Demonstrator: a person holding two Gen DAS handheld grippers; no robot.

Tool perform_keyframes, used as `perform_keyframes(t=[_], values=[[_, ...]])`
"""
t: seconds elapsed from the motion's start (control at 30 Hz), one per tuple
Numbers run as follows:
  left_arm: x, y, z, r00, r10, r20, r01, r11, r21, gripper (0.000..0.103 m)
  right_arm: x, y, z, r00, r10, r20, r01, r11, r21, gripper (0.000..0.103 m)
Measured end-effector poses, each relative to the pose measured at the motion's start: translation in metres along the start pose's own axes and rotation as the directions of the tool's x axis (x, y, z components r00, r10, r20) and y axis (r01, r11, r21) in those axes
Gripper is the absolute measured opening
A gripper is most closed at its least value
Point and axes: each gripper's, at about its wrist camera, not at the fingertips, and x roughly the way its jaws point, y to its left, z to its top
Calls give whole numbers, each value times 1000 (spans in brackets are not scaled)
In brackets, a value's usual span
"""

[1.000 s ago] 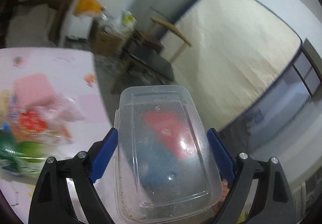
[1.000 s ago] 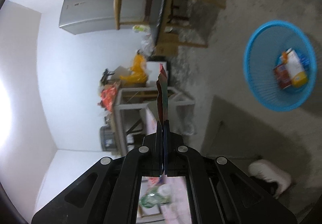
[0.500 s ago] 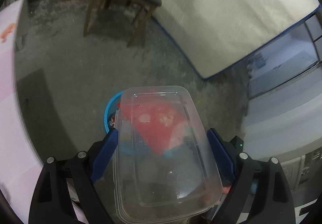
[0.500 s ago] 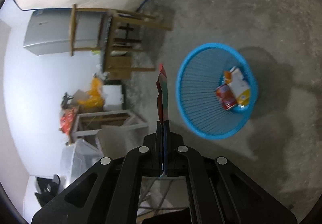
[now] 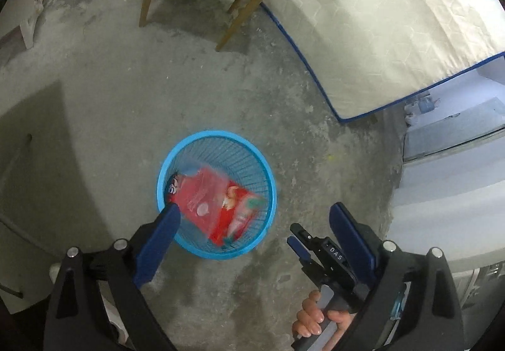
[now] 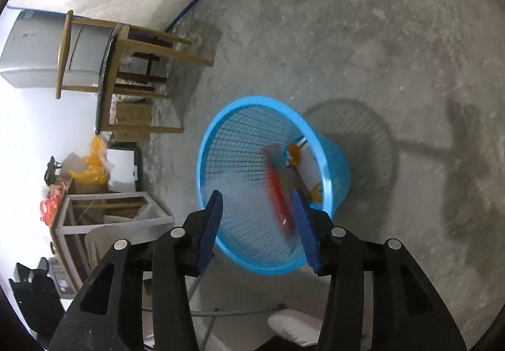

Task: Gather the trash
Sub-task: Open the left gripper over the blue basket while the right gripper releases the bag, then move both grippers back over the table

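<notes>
Both the left gripper (image 5: 252, 224) and the right gripper (image 6: 258, 218) are spread apart and empty above the basket (image 5: 164, 168), where the trash (image 5: 214, 202) lies.

A round blue mesh basket (image 5: 217, 142) is seen upright on the concrete floor. Inside it, a clear plastic container (image 5: 202, 193) is tilted over a red wrapper (image 5: 233, 212), both blurred. An orange-and-white packet (image 6: 311, 174) is pressed against the basket's inner wall.
</notes>
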Motion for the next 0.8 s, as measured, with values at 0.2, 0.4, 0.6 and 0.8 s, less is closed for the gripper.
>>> perform_keyframes(t=[0.2, 0.4, 0.6, 0.8], values=[[-49, -11, -10, 996, -47, 75, 43, 998, 49, 93, -17, 4, 0, 999, -20, 36, 22, 999, -46, 46], [-111, -23, -35, 982, -33, 183, 8, 991, 134, 93, -36, 21, -11, 998, -15, 60, 23, 991, -134, 54], [-167, -11, -75, 964, -16, 267, -27, 987, 155, 93, -68, 76, -36, 998, 36, 54, -17, 948, -319, 59], [-229, 17, -111, 921, 19, 389, -78, 987, 138, 93, -100, 156, -77, 988, 154, 9, -125, 832, -540, 65]])
